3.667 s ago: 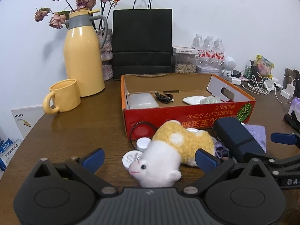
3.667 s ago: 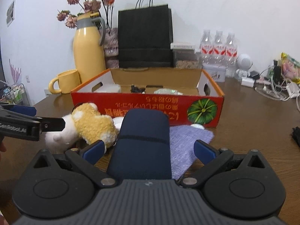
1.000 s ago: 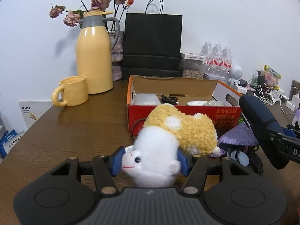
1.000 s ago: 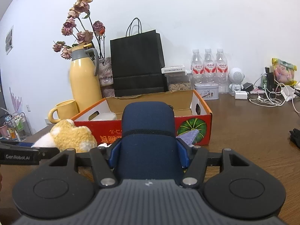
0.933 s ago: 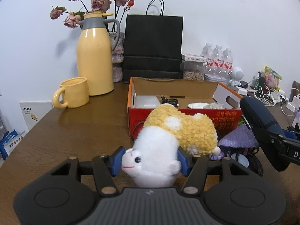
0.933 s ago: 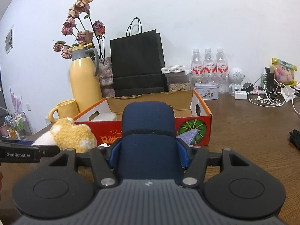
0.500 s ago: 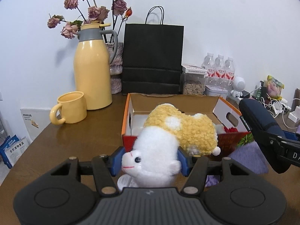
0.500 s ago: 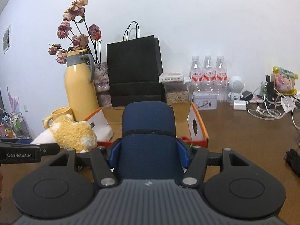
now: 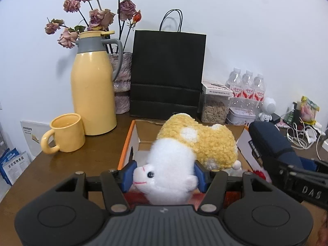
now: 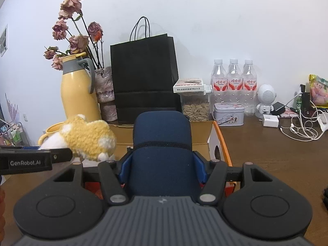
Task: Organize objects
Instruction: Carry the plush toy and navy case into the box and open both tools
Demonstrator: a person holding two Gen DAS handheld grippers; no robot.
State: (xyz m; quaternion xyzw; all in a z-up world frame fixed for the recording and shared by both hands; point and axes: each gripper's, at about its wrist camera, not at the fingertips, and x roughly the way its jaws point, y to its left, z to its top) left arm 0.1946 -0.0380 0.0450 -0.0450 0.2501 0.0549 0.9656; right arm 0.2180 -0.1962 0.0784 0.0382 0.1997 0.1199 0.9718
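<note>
Both grippers have risen over the box [image 9: 131, 141], left gripper [image 9: 164, 174] clamping the plush [image 9: 184, 149], right gripper [image 10: 162, 164] the navy case [image 10: 162, 143].

Plush toy [image 9: 184, 157]: white head, curly yellow body with a white patch. Case [image 10: 162, 151]: plain navy blue. Box [image 9: 128, 143]: orange rim, white wall, brown inside. At 11 o'clock, jug [image 9: 92, 94]: yellow, grey collar and handle; mug [image 9: 65, 133] yellow. At 12 o'clock, paper bag [image 9: 168, 73]: black. Gripper pads [image 9: 128, 173]: blue. Table [image 10: 276, 153]: dark brown.
</note>
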